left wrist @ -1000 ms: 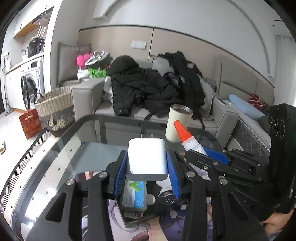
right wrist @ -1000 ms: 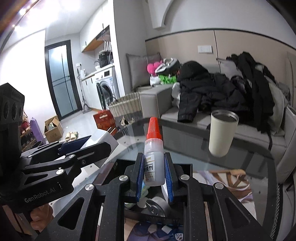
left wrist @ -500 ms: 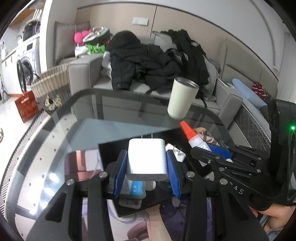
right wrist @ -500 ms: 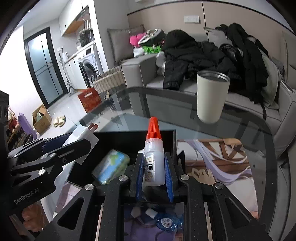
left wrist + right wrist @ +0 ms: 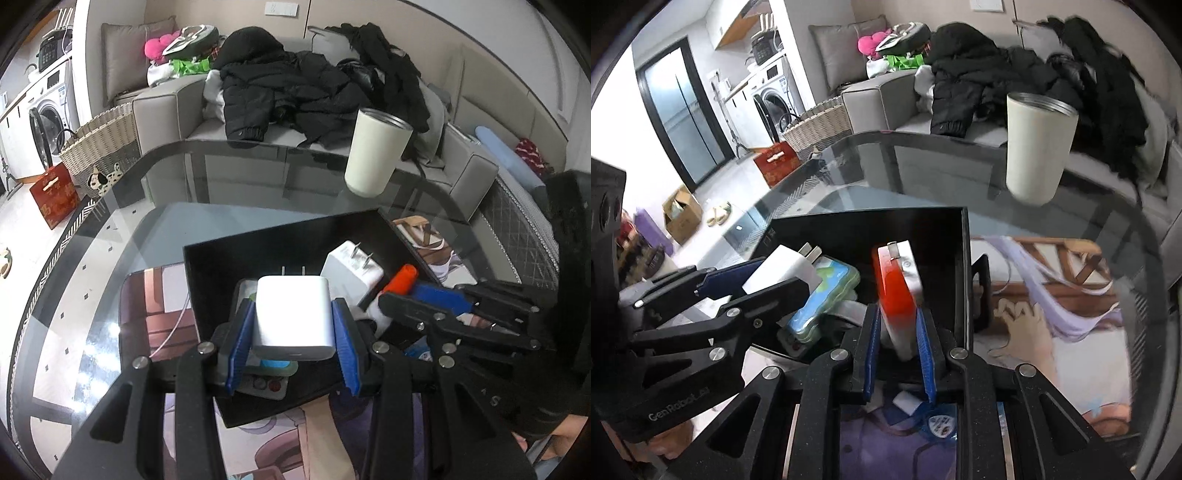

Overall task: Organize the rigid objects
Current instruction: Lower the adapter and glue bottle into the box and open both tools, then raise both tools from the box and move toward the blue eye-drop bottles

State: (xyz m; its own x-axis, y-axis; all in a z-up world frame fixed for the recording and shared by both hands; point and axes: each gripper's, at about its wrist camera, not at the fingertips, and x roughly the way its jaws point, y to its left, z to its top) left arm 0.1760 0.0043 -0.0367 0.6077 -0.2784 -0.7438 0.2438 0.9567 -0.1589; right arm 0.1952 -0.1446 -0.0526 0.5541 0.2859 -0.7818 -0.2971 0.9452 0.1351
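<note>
Progress: we judged the sorting partly done. The black tray (image 5: 280, 236) on the glass table (image 5: 110, 236) already held a white plug adapter (image 5: 351, 271), a green wet-wipe pack (image 5: 823, 295) and small items we could not identify.

Left: our left gripper (image 5: 291, 343) clamped a white charger cube (image 5: 291, 317), smooth, rounded, prongs pointing away, poised over the tray and not yet released.

Right: our right gripper (image 5: 897, 354) was pinched on a glue bottle (image 5: 897, 295), white plastic with an orange conical cap, motion-blurred, over the tray's right part.

A matte cream tumbler (image 5: 1038, 147) stood farther back on the table. We judged both held items were still to be set down.
</note>
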